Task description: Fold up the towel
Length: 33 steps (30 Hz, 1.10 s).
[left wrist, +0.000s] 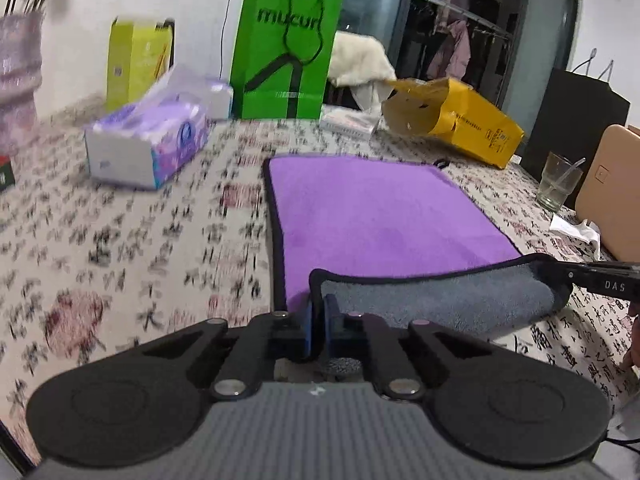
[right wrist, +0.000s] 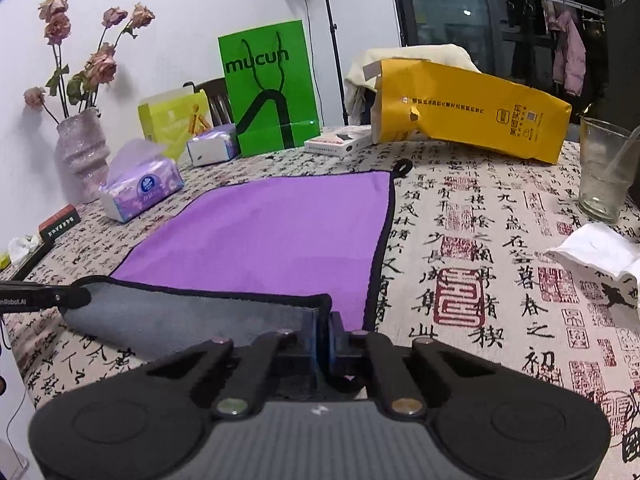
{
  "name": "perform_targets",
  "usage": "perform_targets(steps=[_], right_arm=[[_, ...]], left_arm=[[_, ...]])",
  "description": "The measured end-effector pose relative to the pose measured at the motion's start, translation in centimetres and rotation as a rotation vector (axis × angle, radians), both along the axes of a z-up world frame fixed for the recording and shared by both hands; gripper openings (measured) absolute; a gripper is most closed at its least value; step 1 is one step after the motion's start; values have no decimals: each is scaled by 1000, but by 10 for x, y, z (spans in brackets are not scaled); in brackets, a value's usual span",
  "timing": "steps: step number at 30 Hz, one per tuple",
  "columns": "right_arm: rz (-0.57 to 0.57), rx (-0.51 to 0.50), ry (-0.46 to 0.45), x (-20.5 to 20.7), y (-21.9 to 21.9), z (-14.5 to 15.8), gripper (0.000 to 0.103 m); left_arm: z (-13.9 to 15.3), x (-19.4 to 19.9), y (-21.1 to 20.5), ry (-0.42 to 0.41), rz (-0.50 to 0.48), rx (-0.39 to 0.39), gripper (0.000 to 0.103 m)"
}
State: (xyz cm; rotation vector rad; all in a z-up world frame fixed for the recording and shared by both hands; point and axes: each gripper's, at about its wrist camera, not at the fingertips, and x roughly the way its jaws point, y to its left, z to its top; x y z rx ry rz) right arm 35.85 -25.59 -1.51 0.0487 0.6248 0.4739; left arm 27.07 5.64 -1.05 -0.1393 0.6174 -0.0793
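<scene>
Left tongs (left wrist: 317,322) pinch the purple towel's (left wrist: 372,208) near left corner, its grey underside turned up, on a worktop (left wrist: 132,248) clothed in calligraphy print; a green bag (left wrist: 286,48) and a tissue pack (left wrist: 148,140) stand behind. From the right wrist, right tongs (right wrist: 323,334) clamp the near right corner; a vase of dried roses (right wrist: 82,152), a yellow bag (right wrist: 472,112) and a glass (right wrist: 604,168) ring the towel before a dark window (right wrist: 444,0).

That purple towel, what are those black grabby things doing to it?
A person is folding the towel on the table. The left gripper and the right gripper each pinch one near corner. The near edge is lifted and turned over, so the grey underside shows, while the rest lies flat. The fold has only just started.
</scene>
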Motion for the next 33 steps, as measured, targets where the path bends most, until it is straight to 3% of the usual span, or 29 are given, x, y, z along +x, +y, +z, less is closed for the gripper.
perform_targets(steps=[11, 18, 25, 33], right_arm=[[-17, -19, -80, 32, 2, 21, 4], [-23, -4, -108, 75, 8, 32, 4], [-25, 5, -90, 141, 14, 40, 4], [-66, 12, -23, 219, 28, 16, 4]], left_arm=[[26, 45, 7, -101, 25, 19, 5], [38, 98, 12, -171, 36, 52, 5], [39, 159, 20, -134, 29, 59, 5], [21, 230, 36, -60, 61, 29, 5]])
